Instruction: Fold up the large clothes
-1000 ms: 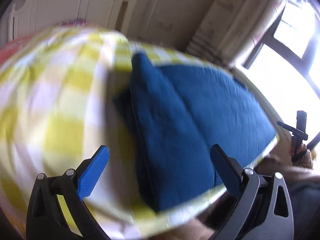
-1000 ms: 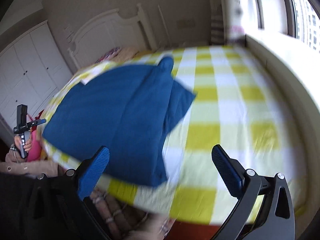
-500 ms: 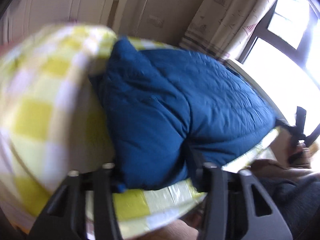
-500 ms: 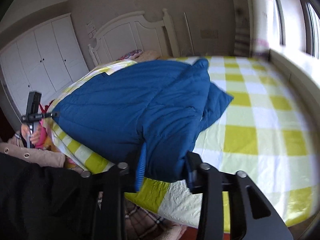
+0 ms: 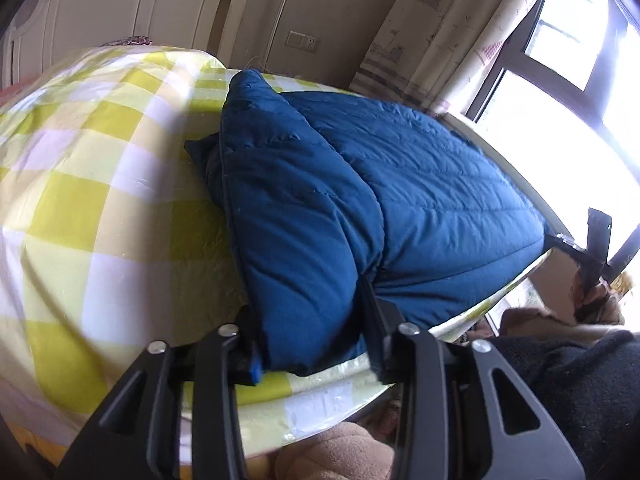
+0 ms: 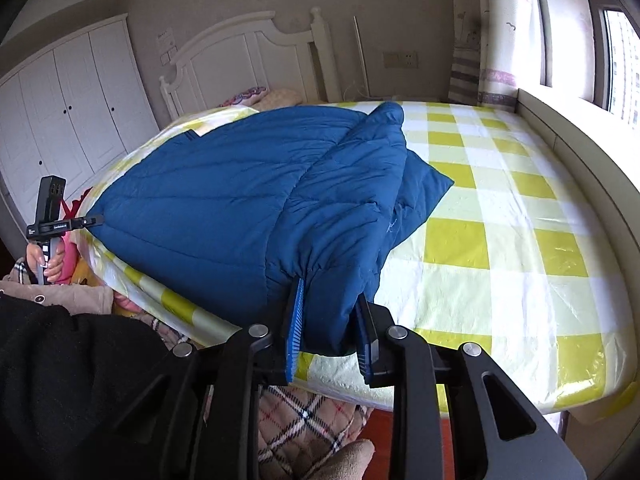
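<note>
Blue jacket (image 6: 256,200) on checked bed (image 6: 500,248): right gripper (image 6: 328,328) pinches its 6-o'clock hem; left gripper (image 5: 310,340), jaws opening, straddles the other corner.

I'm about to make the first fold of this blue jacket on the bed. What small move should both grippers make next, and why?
Probably lift both near corners a little and carry them toward the headboard. The right gripper is clamped on one corner of the jacket. The left gripper has the other corner between its fingers, though its jaws are opening slightly, so tighten first. The jacket lies flat on the checked sheet.
</note>
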`<state>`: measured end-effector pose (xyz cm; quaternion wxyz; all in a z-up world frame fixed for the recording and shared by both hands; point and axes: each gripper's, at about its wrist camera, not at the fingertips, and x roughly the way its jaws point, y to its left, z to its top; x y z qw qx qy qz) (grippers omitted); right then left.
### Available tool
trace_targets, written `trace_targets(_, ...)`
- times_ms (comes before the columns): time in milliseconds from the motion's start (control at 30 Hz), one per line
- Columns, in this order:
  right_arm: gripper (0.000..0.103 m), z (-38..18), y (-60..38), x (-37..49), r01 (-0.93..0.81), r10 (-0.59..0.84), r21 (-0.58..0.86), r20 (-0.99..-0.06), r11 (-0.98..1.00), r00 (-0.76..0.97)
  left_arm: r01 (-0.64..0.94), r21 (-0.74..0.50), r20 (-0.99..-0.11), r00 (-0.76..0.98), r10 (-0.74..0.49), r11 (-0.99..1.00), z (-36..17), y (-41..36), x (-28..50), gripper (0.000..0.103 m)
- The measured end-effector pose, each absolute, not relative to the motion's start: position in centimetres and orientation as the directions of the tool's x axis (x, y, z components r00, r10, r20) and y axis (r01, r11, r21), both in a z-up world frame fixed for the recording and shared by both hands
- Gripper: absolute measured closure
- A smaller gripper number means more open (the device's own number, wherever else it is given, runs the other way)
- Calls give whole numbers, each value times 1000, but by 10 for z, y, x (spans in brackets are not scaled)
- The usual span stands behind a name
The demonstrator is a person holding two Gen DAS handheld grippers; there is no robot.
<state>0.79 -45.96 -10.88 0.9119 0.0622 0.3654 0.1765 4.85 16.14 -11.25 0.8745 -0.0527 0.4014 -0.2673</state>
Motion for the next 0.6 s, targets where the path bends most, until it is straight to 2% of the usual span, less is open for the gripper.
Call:
trace_targets(67,70,-105,-465,9,-255,343,231,-673,939,656,411,-255,-693,554,-462,875,-109,164,50,36)
trace_targets(133,37,-96,-471,3,-224,303,205,-681,953,666,384,-164,-677,626,-387,909,-94,169,42,12)
trace_targets(167,9,-83,-476,-4,-185,242,156,-661,970,710,369,-128,-648,672,-359,921,-84,173,36,7)
trace_targets(200,5,-76,-478,-8,-177,220,131,-641,975,735,345,-96,-597,731,-331,934,-67,178,30,3)
trace_targets(333,5,-21,-449,-5,-229,236,77,-510,970,827,368,-79,-470,806,-360,926,-12,163,30,3)
trace_targets(433,5,2,-395,14,-311,292,35,-457,950,840,395,-5,-403,840,-363,919,15,119,38,2)
trace_targets(533,5,-4,-338,44,-365,319,7,-500,931,805,405,105,-424,844,-327,908,8,64,55,2)
trace_targets(600,5,-19,-305,64,-387,311,-22,-553,922,773,419,169,-489,821,-293,892,-16,28,70,2)
